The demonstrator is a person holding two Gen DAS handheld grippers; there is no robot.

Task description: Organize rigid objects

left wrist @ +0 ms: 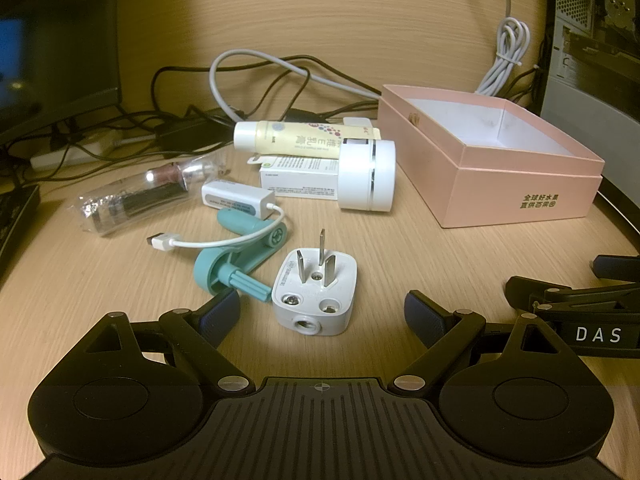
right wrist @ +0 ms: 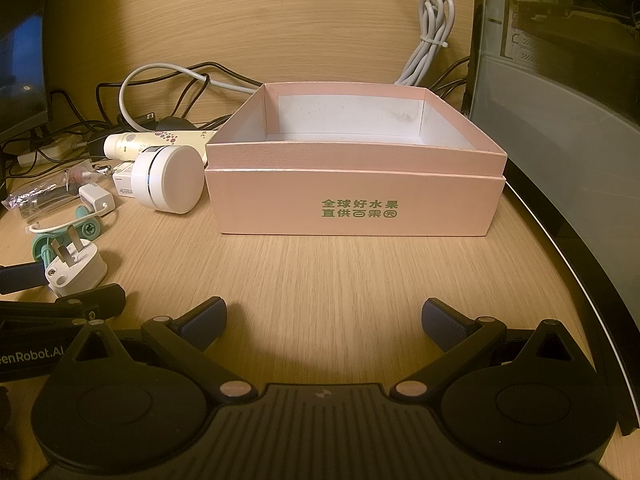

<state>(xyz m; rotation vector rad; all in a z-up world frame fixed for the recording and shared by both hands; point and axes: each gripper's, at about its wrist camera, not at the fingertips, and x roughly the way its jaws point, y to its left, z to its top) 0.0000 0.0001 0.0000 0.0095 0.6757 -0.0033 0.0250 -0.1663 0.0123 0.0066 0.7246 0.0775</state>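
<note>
White plug [left wrist: 316, 294] between spread jaws, pink box [right wrist: 352, 204] open

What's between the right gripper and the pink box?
Nothing: only bare wooden desk lies between the open right gripper and the pink box, seen in the right wrist view.

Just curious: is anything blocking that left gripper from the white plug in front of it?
Nothing visible does. The white three-pin plug lies on bare wooden desk just ahead of the open left gripper; the teal plastic clip sits beside it, leftward.
</note>
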